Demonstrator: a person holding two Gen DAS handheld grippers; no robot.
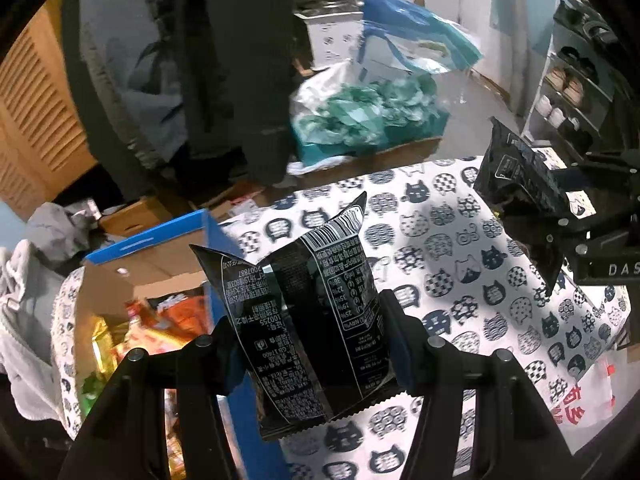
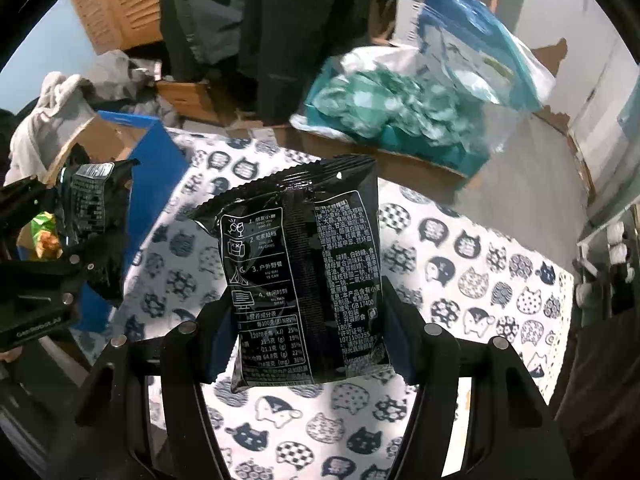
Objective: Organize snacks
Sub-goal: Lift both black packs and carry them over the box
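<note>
While both hands hang above the worktop (image 1: pixel 460 240), which is covered with a white cloth printed with dark cat heads, each gripper has a black snack packet clamped between its fingers. The left gripper (image 1: pixel 310 344) stands part-way open, its two blue-padded fingers pressing the sides of a black packet with white print (image 1: pixel 304 320); this packet is upright, its serrated seal towards the camera and its barcode end pointing away, clear of the cloth. It hangs over the near edge of a blue cardboard box (image 1: pixel 216 240) at the worktop's left end, where orange, gold and green snack bags (image 1: pixel 160 320) lie inside. The right gripper (image 2: pixel 308 340) is likewise part-way open and pinches a second black packet (image 2: pixel 304 264) by its lower half, the packet upright with its serrated top edge away from the camera, held over the cat cloth well to the right of the box. Each wrist view catches the other gripper and its packet at the frame's edge. Beyond the worktop sit a carton heaped with teal plastic bags (image 2: pixel 384 108), dark coats hanging (image 2: pixel 288 20), and a shoe rack (image 1: pixel 568 88) at the right.
</note>
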